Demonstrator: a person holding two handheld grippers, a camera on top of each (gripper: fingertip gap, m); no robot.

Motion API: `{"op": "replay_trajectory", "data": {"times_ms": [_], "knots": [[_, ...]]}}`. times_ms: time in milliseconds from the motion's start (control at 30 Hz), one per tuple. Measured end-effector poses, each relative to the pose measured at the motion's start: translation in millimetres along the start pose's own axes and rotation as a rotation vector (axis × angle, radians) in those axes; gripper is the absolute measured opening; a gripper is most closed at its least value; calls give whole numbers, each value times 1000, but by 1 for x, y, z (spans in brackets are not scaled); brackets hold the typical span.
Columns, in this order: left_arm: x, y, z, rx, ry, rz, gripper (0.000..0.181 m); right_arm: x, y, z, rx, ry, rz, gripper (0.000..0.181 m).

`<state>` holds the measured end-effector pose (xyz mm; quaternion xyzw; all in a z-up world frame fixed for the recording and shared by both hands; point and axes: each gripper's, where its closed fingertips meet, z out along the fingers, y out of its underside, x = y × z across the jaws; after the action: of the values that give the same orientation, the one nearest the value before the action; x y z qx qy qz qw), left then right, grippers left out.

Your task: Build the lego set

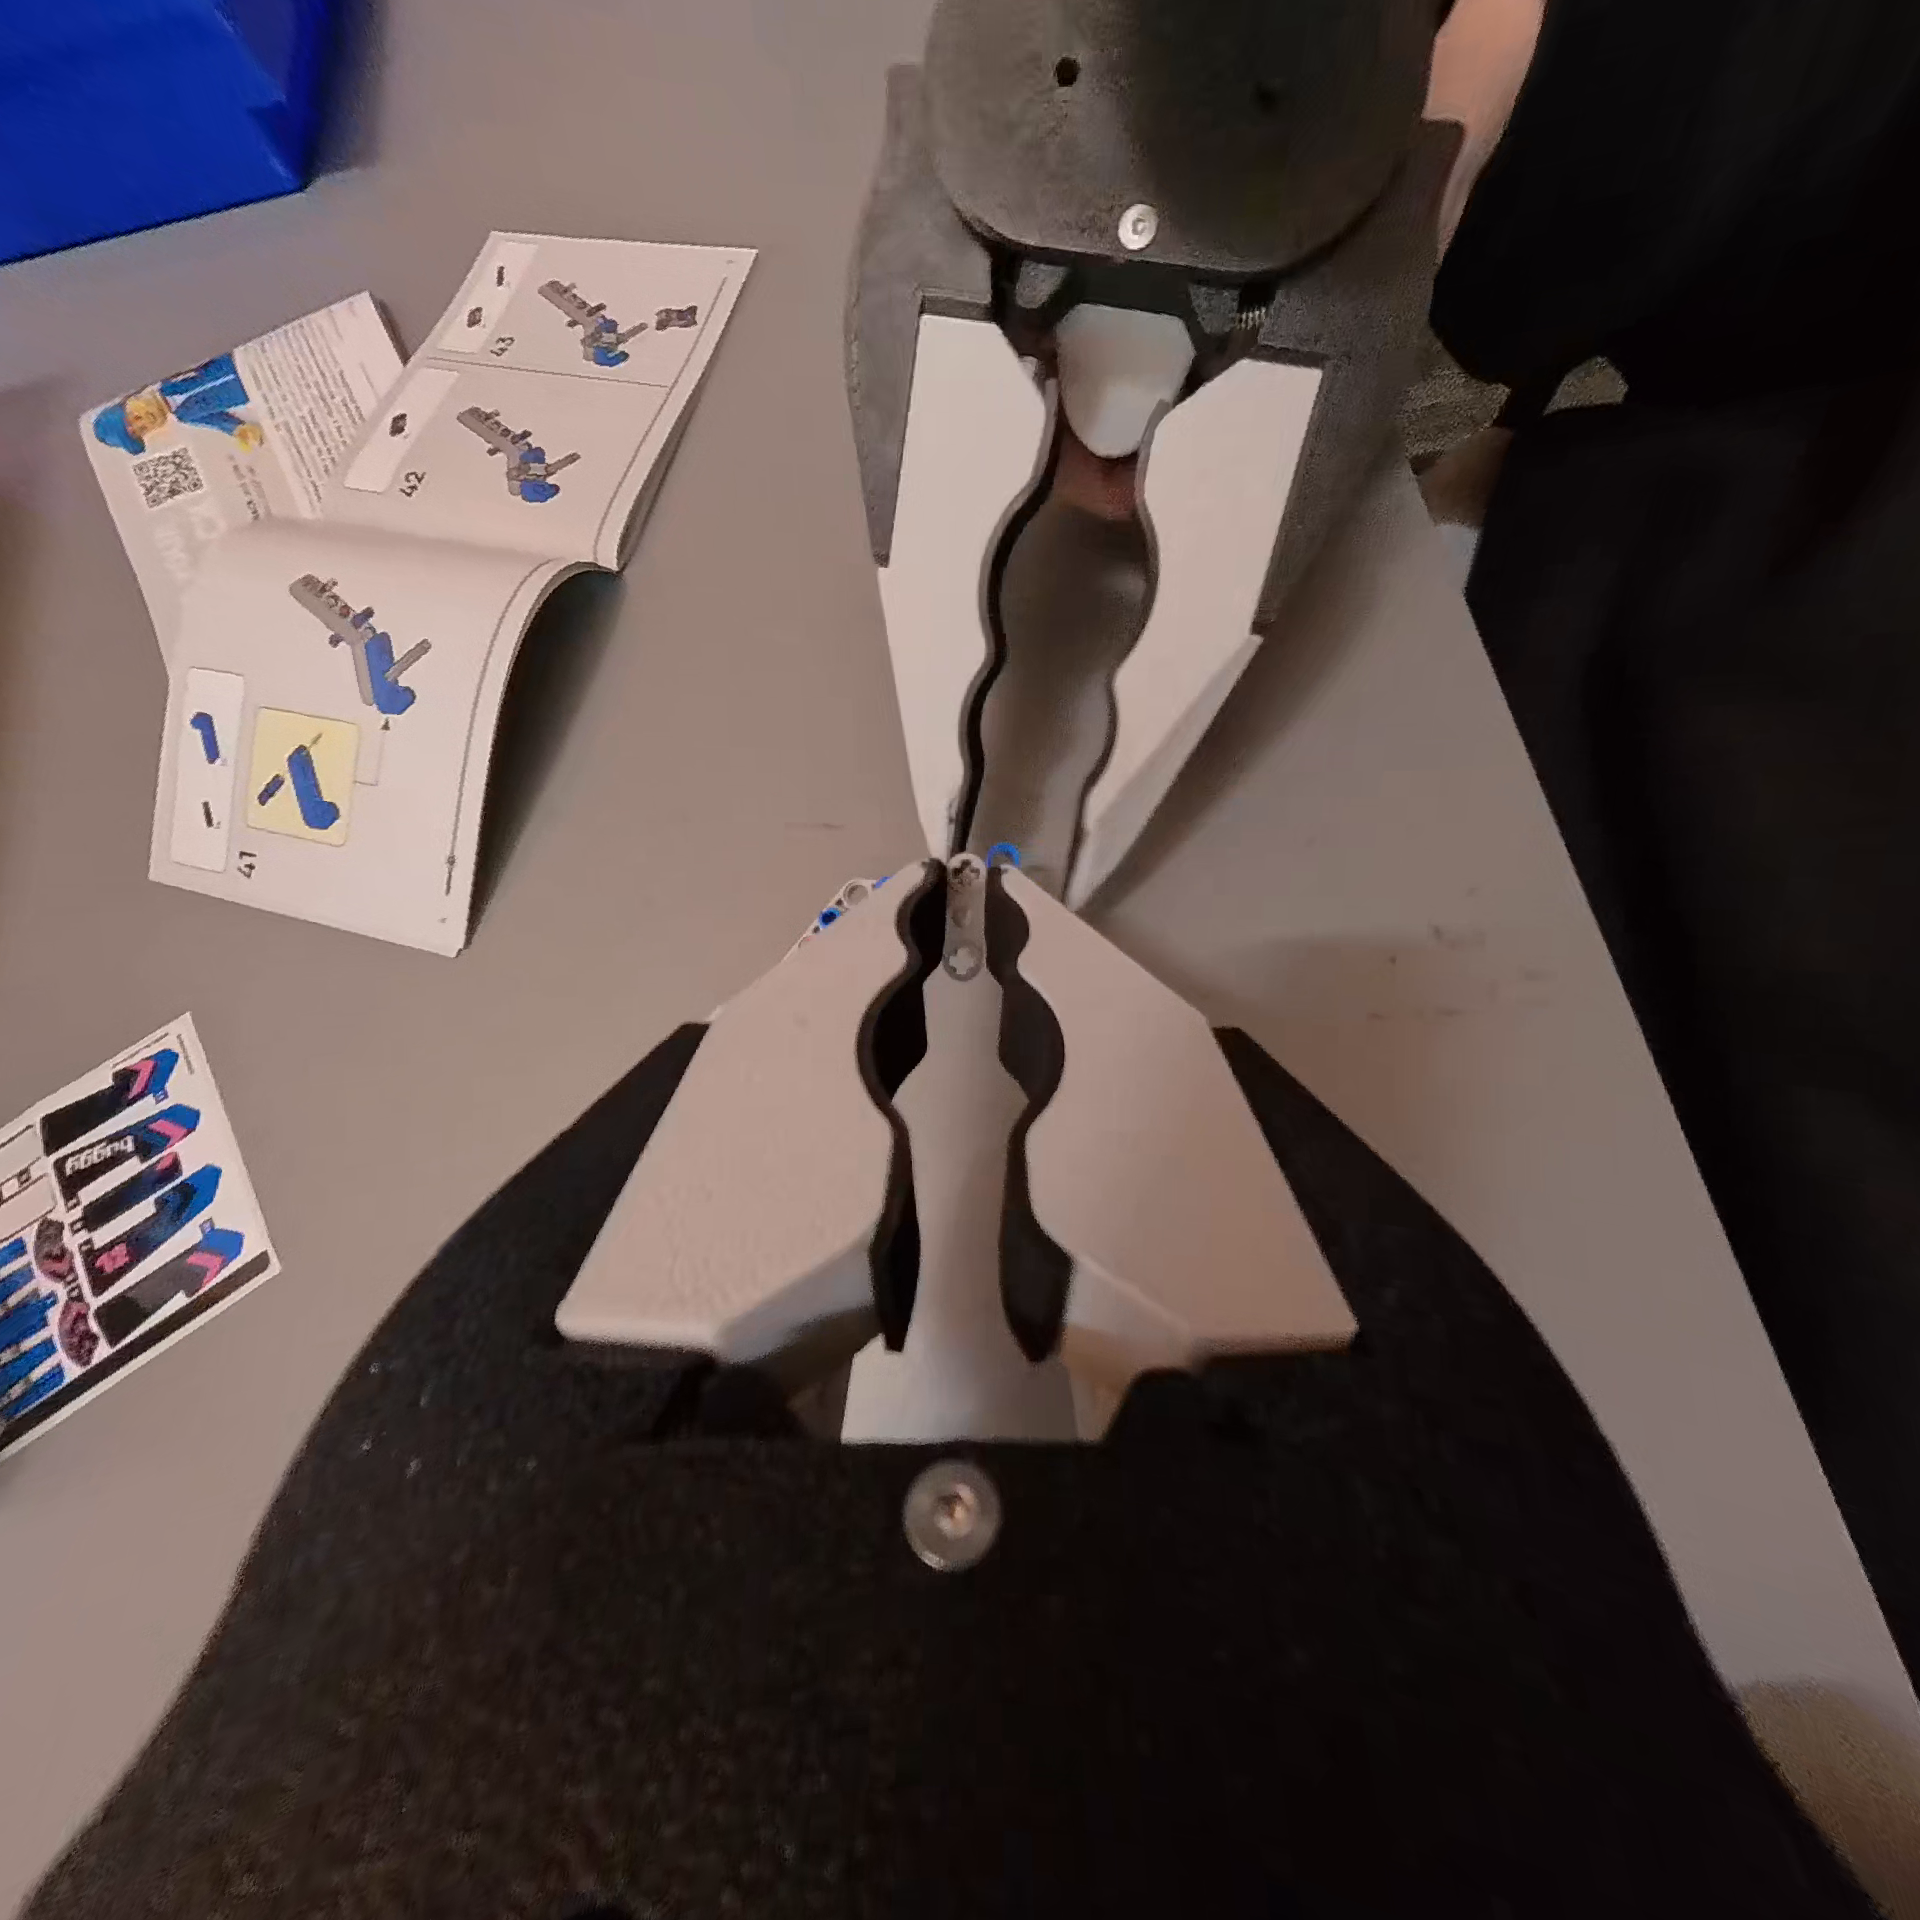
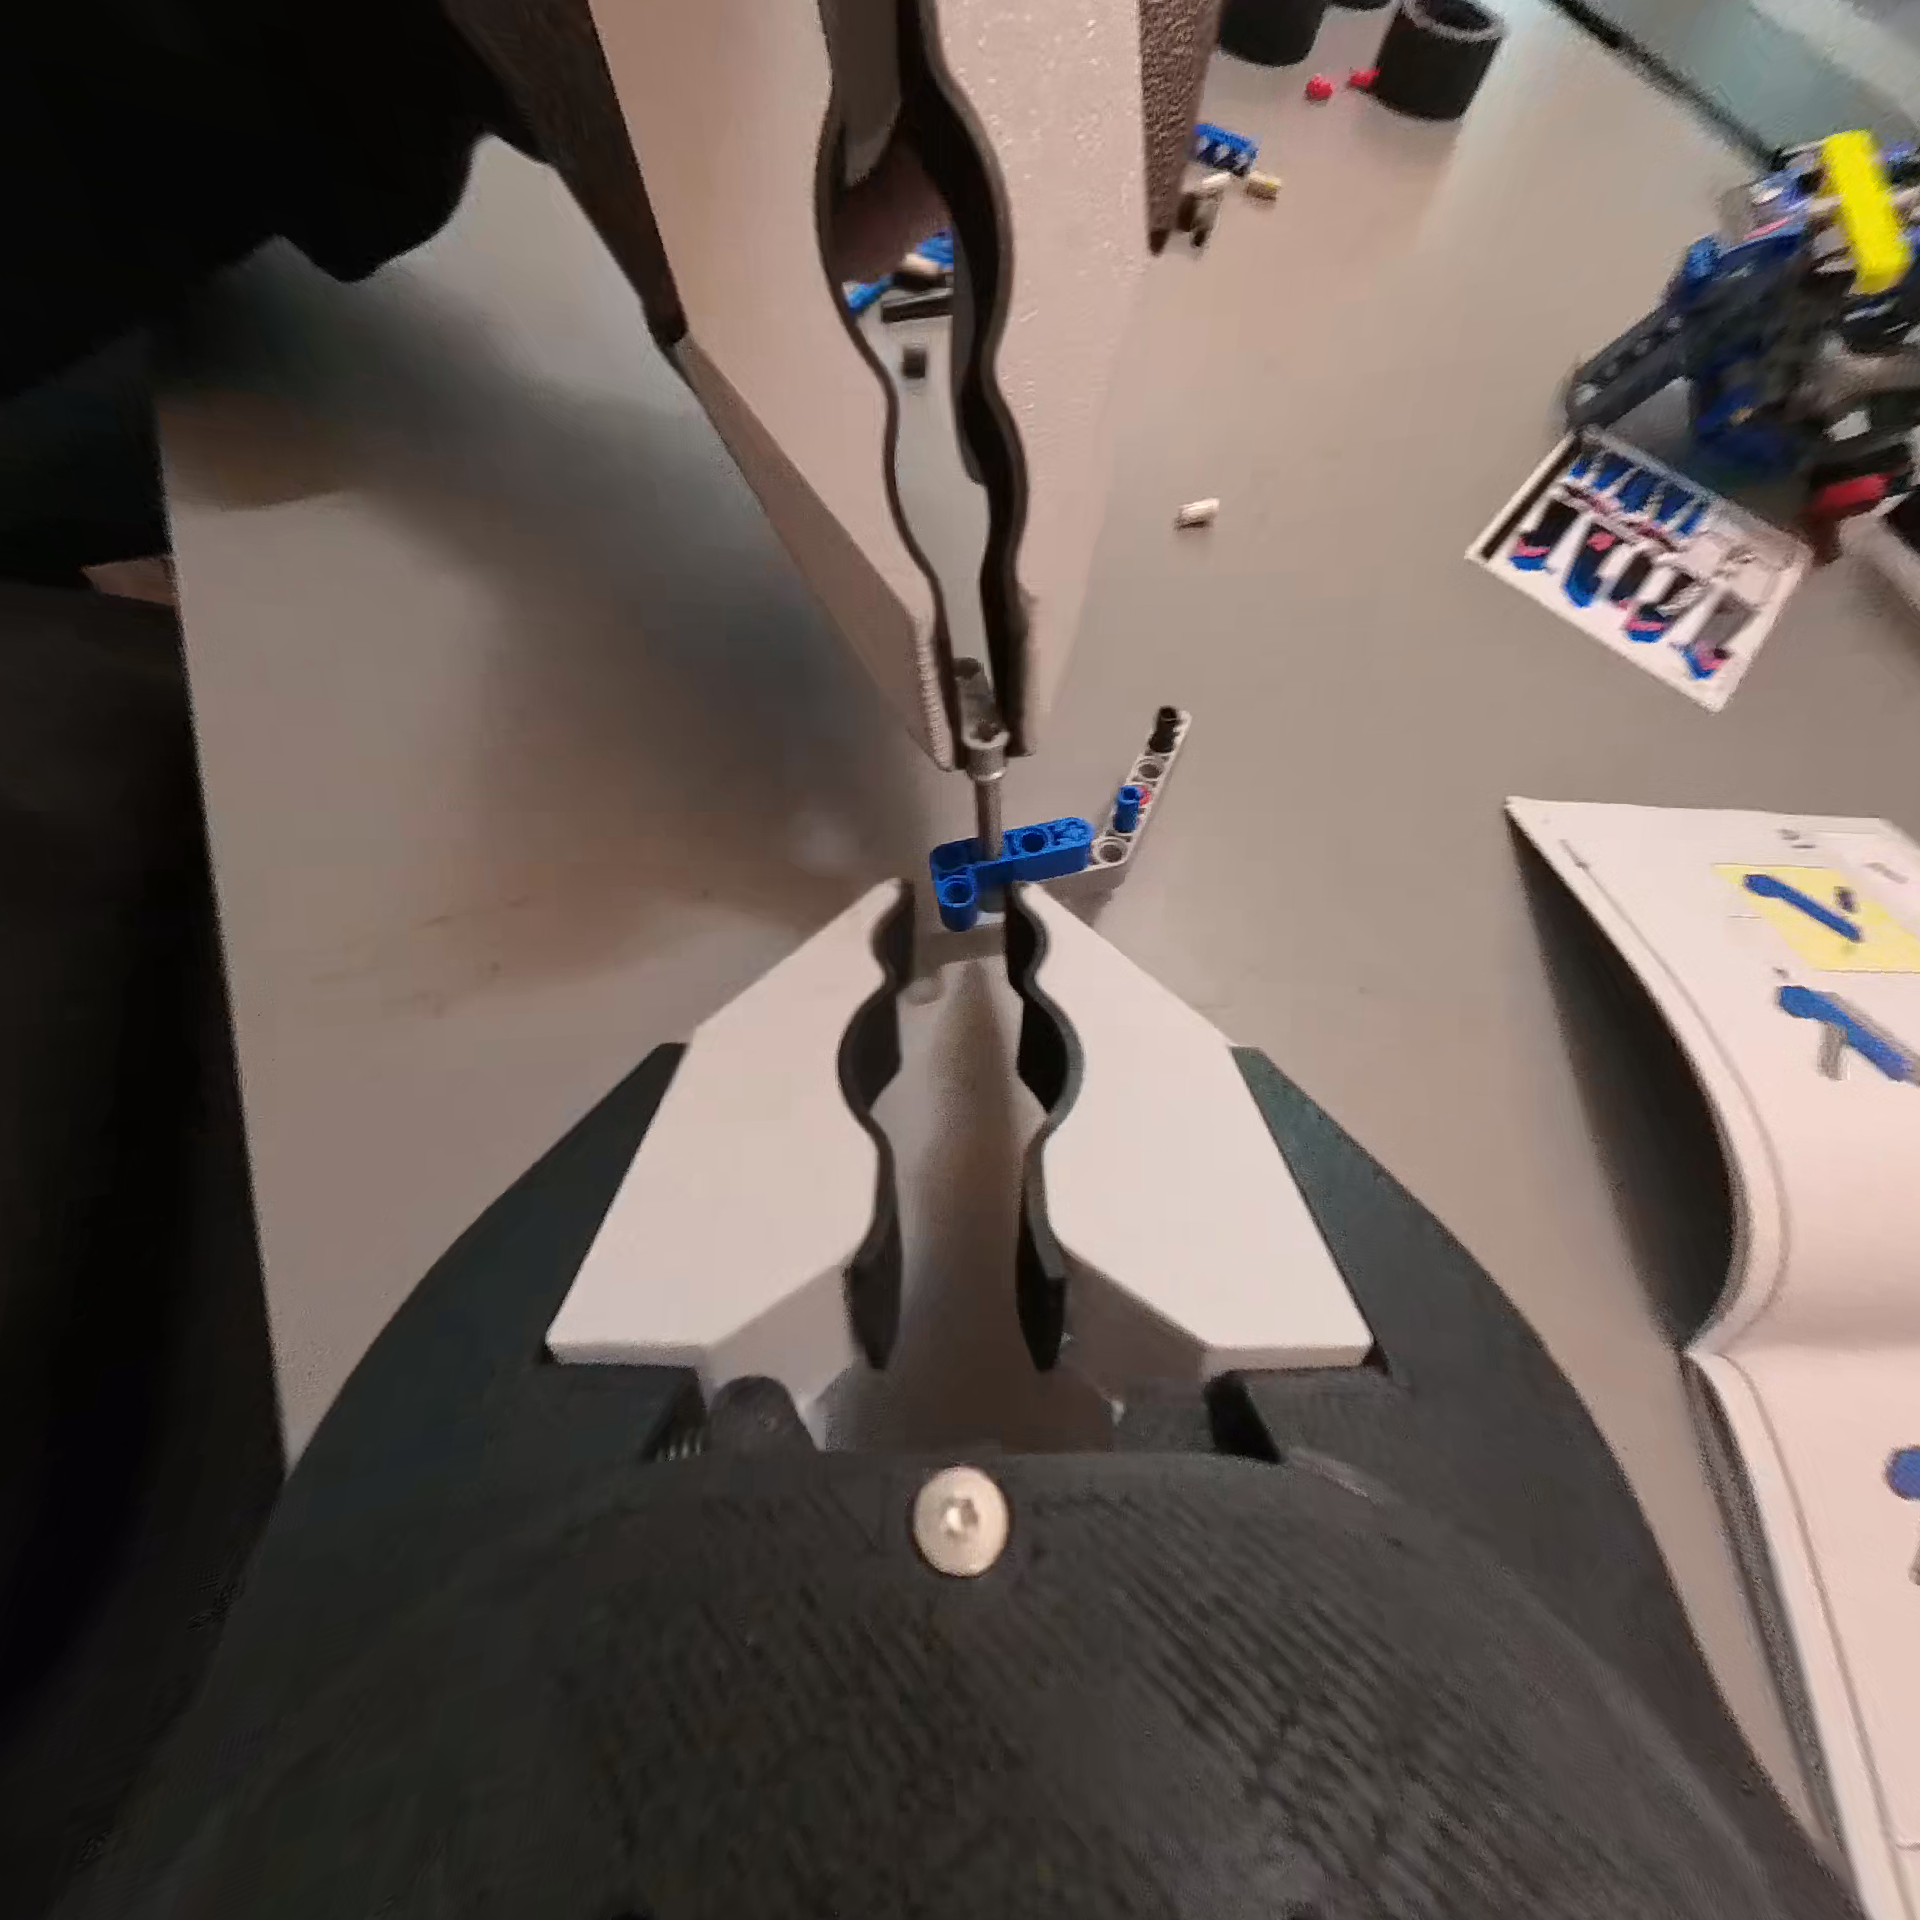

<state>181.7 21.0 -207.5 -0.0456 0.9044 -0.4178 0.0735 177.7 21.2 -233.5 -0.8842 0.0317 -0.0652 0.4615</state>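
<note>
My left gripper (image 1: 961,875) is shut on a thin grey axle piece (image 1: 964,920), held upright at its tips. In the right wrist view it (image 2: 982,740) comes down from above, and the grey axle (image 2: 985,790) runs down into a blue lego piece (image 2: 971,873). My right gripper (image 2: 961,902) is shut on that blue piece, which is joined to a light grey beam (image 2: 1141,784) with a black pin at its far end. In the left wrist view the right gripper (image 1: 1013,857) faces mine tip to tip; only a blue sliver (image 1: 1003,854) shows there.
An open instruction booklet (image 1: 416,623) (image 2: 1766,1091) and a sticker sheet (image 1: 125,1216) (image 2: 1642,582) lie on the grey table (image 1: 675,1039). A partly built blue model (image 2: 1787,312), black tyres (image 2: 1444,52), loose pieces (image 2: 1226,166) and a tan pin (image 2: 1197,512) lie farther off. A blue box (image 1: 135,104) stands far left. The grippers are tip to tip, or close to it.
</note>
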Motion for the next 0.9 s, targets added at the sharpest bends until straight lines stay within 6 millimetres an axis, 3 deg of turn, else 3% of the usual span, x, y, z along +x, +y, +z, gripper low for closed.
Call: {"op": "replay_trajectory", "data": {"times_ms": [367,900], "knots": [[0,6,3,-22,-6,35,4,0,5,7,-36,40,-148,7],[-1,7,11,-50,-3,112,4,4,11,11,-80,25,-105,7]]}}
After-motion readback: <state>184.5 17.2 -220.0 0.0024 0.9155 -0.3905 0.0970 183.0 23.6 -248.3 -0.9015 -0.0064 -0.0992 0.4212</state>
